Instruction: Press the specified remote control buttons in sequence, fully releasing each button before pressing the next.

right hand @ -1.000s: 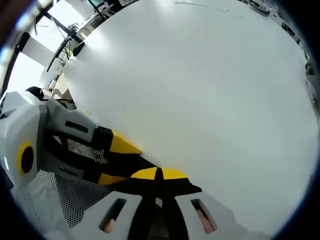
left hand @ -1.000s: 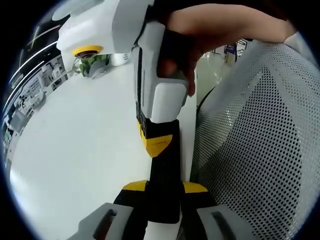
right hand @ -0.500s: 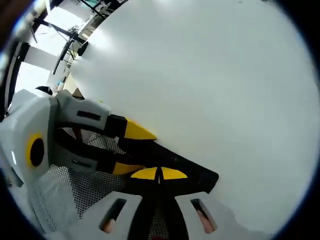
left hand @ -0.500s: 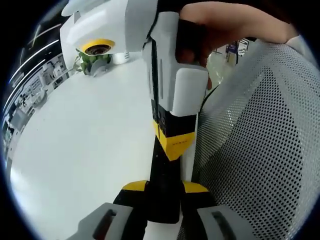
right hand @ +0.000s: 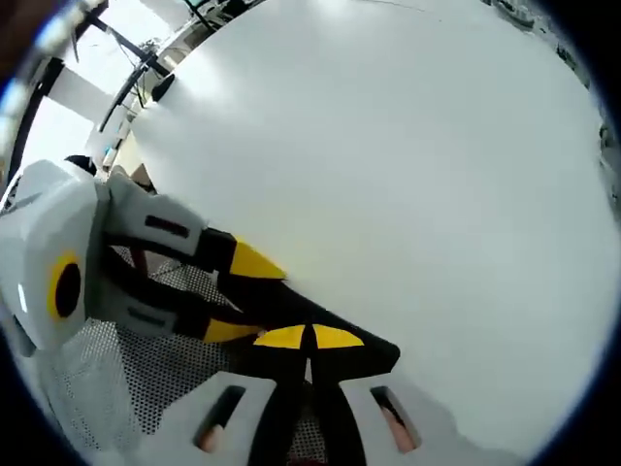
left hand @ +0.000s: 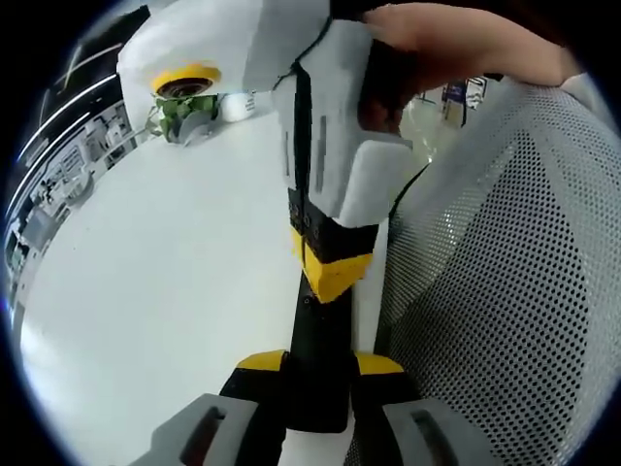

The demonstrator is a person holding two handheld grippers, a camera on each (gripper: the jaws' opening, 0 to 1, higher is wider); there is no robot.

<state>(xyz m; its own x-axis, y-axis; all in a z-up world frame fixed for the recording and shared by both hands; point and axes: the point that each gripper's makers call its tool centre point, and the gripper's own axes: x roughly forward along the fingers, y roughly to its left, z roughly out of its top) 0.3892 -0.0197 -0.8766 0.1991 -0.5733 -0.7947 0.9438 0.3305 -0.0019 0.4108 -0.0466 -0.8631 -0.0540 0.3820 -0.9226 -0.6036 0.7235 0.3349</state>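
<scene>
Seemingly, remote (left hand: 315,359) at table (left hand: 146,291) edge.

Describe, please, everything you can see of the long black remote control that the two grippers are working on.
The long black remote control is a slim, dark bar, apparently plastic, with no buttons legible in either view. In the left gripper view the left gripper has its yellow-tipped jaws shut on the near end, while the right gripper comes down on its upper face with jaws shut. It lies along the edge of the white table, beside a grey mesh chair back. In the right gripper view its blunt end overhangs the tabletop.
</scene>
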